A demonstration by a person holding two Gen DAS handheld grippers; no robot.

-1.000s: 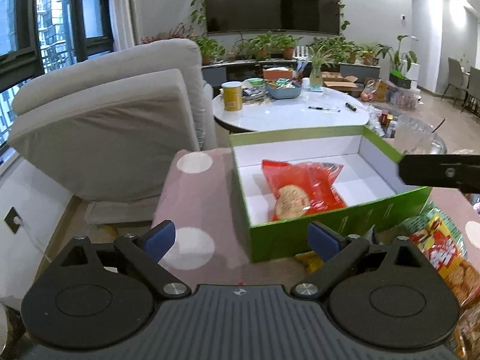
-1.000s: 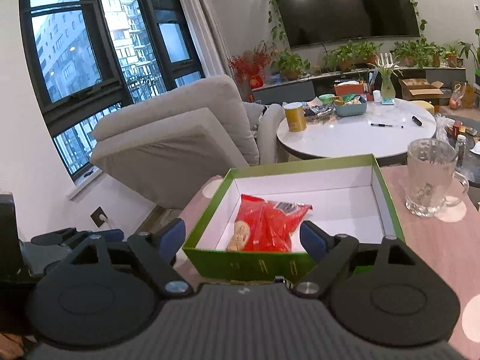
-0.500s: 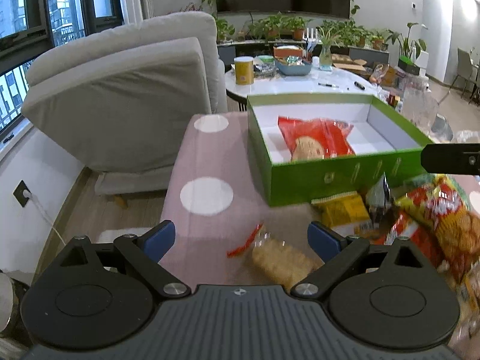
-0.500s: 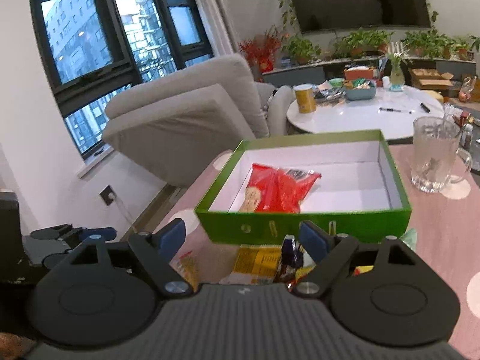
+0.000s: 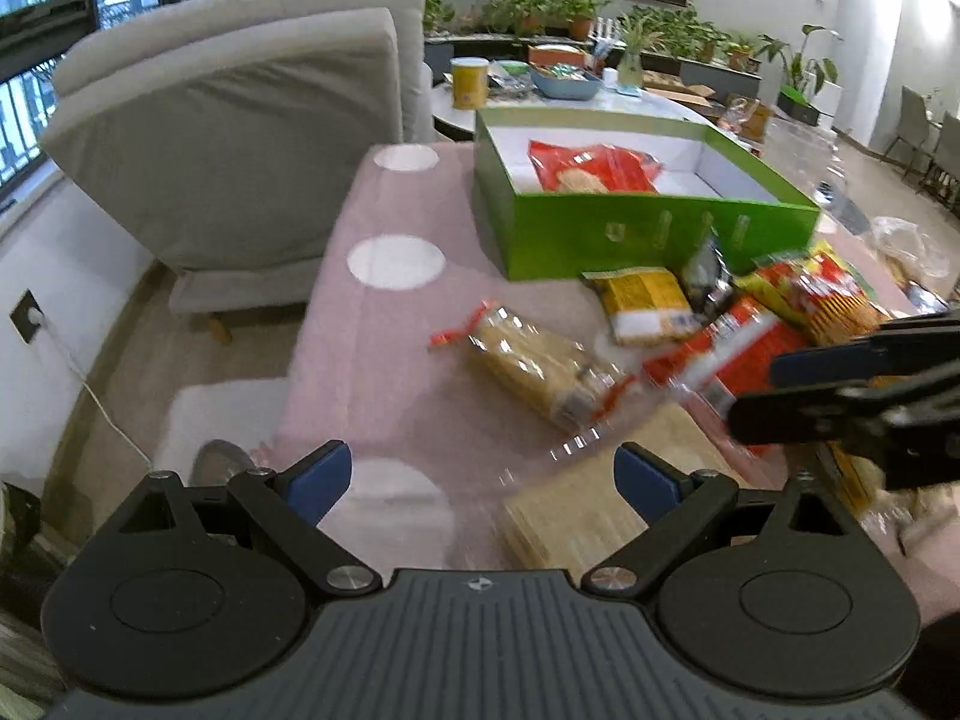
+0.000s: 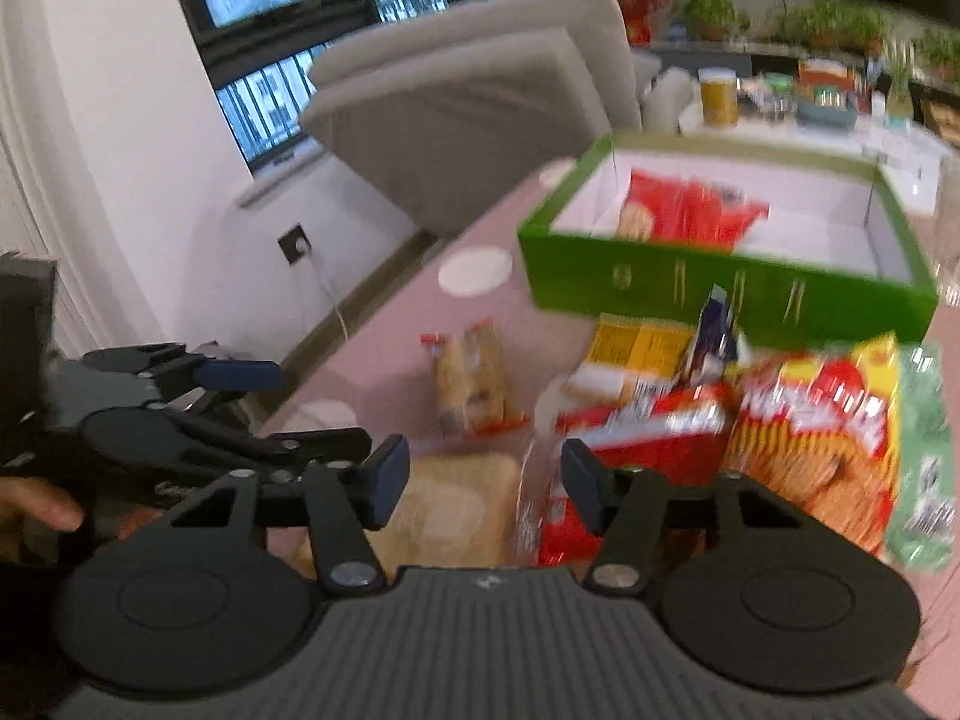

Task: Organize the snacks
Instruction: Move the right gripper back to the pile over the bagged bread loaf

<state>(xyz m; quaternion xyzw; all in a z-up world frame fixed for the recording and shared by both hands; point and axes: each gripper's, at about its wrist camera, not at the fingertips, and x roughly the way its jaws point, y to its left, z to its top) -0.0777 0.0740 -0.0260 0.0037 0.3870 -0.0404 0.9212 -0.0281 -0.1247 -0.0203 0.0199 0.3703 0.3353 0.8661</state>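
Observation:
A green box (image 5: 648, 228) (image 6: 720, 282) stands on the pink cloth with a red snack bag (image 5: 594, 165) (image 6: 690, 210) inside. In front of it lies a pile: a clear biscuit pack (image 5: 534, 366) (image 6: 474, 378), a yellow packet (image 5: 645, 303), a red packet (image 6: 648, 432) and a big yellow-red cracker bag (image 6: 822, 432). My left gripper (image 5: 480, 474) hovers wide open over the cloth, jaws closing slightly, nothing between them. My right gripper (image 6: 486, 474) hangs over a pale cracker pack (image 6: 456, 504), jaws narrowing, pads not pressing on it.
A grey armchair (image 5: 240, 108) stands left of the table's edge. Behind the box is a round white table (image 5: 654, 105) with a yellow can (image 5: 468, 81). A glass mug (image 6: 948, 228) sits at the right. A hand (image 6: 42, 510) holds the left gripper.
Both grippers drew back from the box and tilted down, so the snack pile in front of it came into view. The right jaws stand narrower than before.

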